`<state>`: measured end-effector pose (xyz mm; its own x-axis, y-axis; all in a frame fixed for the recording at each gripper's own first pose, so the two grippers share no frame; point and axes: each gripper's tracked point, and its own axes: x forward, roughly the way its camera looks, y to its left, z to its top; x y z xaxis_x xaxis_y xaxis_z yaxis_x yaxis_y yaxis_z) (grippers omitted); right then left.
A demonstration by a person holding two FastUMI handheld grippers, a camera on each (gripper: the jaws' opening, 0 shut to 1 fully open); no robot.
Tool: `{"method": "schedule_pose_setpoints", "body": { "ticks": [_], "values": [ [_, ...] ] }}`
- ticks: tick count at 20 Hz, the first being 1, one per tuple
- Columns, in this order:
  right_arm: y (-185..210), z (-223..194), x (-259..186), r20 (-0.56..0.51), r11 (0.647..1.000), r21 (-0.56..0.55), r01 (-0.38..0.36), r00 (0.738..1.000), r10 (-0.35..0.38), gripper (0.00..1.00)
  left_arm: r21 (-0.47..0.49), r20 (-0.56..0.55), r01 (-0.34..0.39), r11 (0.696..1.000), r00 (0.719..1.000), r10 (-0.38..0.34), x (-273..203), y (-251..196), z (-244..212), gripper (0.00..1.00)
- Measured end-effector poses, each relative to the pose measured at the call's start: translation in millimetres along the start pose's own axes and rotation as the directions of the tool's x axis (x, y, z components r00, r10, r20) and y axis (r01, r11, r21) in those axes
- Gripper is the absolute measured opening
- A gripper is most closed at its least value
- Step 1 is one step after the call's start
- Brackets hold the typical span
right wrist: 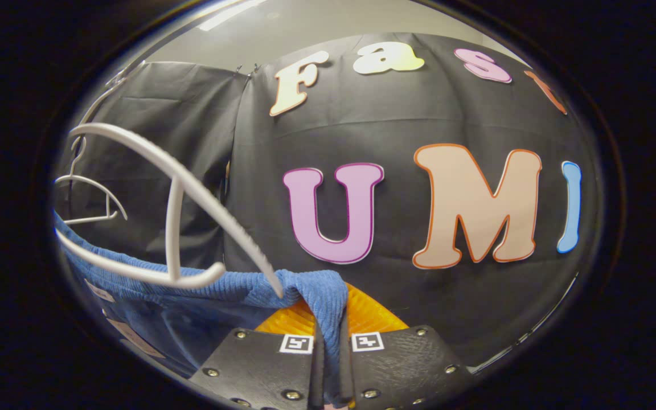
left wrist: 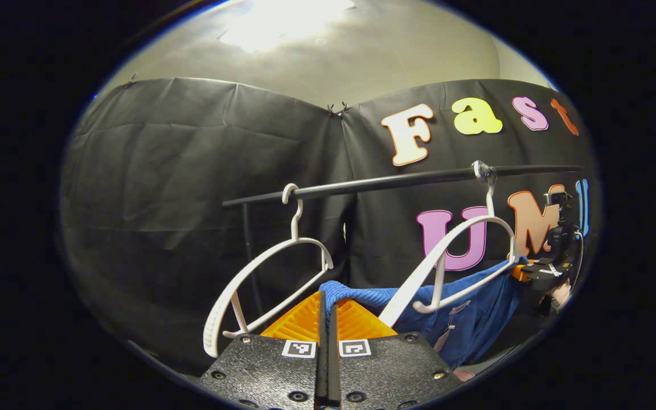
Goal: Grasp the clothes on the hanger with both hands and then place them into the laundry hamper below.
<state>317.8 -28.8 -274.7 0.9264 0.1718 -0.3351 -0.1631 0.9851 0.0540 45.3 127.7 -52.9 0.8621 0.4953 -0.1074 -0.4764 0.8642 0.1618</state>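
Both grippers were closed tight on the blue cloth: left gripper (left wrist: 328,310) pinched one end (left wrist: 356,296), right gripper (right wrist: 331,324) the other. Cloth stretched under a white hanger (left wrist: 459,250) on the rail (left wrist: 396,182); a bare hanger (left wrist: 265,273) hung left.

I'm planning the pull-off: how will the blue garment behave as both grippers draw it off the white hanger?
Probably floppy: the blue garment sags below the white hanger and folds over the right gripper. Its ribbed weave looks grippy, so slipping seems unlikely. It may snag the hanger's hooked end.
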Motion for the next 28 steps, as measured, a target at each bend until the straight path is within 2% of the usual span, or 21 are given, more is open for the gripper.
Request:
{"method": "schedule_pose_setpoints", "body": {
  "ticks": [1,3,4,9,16,19,20,21,22,23,24,28],
  "values": [
    [0,-5,-4,-0.007,1.0,-0.004,0.003,1.0,-0.003,0.1,0.004,-0.009,0.005,1.0,1.0,-0.005,-1,-1,-5,0.02],
    [-2,-15,-15,-0.024,1.0,-0.012,0.009,1.0,-0.01,0.1,0.017,-0.024,0.011,1.0,1.0,-0.011,-3,0,-15,0.0],
    [-4,-21,-21,-0.035,1.0,-0.018,0.011,0.999,-0.011,0.1,0.022,-0.033,0.014,1.0,0.999,-0.013,-4,0,-20,0.02],
    [-11,-34,-53,-0.063,0.999,-0.043,0.024,0.998,-0.026,0.1,0.029,-0.1,0.045,0.999,0.994,-0.042,-14,-8,-54,0.0],
    [-31,-9,-96,-0.015,0.993,-0.095,0.073,0.997,-0.075,0.1,0.054,-0.123,0.194,0.98,0.975,-0.186,-32,-60,-74,0.01],
    [-42,14,-117,0.024,0.991,-0.092,0.098,0.995,-0.096,0.1,0.03,-0.123,0.271,0.962,0.956,-0.265,-38,-90,-77,0.01],
    [-47,21,-121,0.038,0.99,-0.087,0.107,0.994,-0.104,0.15,0.024,-0.121,0.297,0.955,0.949,-0.292,-39,-102,-76,0.01],
    [-51,29,-127,0.051,0.99,-0.085,0.113,0.993,-0.109,0.15,0.018,-0.116,0.322,0.947,0.941,-0.318,-40,-114,-75,0.01],
    [-53,37,-134,0.063,0.989,-0.083,0.12,0.991,-0.114,0.05,0.01,-0.11,0.349,0.937,0.932,-0.346,-40,-125,-73,0.01],
    [-55,44,-140,0.073,0.989,-0.085,0.123,0.99,-0.117,0.15,0.0,-0.099,0.377,0.926,0.922,-0.375,-40,-137,-71,0.01],
    [-58,49,-144,0.083,0.988,-0.085,0.126,0.989,-0.119,0.1,-0.009,-0.087,0.405,0.914,0.911,-0.404,-39,-151,-67,0.01],
    [-56,69,-161,0.114,0.989,-0.085,0.12,0.987,-0.11,0.1,-0.06,-0.051,0.52,0.852,0.851,-0.523,-41,-209,-56,0.01]
  ]
}}
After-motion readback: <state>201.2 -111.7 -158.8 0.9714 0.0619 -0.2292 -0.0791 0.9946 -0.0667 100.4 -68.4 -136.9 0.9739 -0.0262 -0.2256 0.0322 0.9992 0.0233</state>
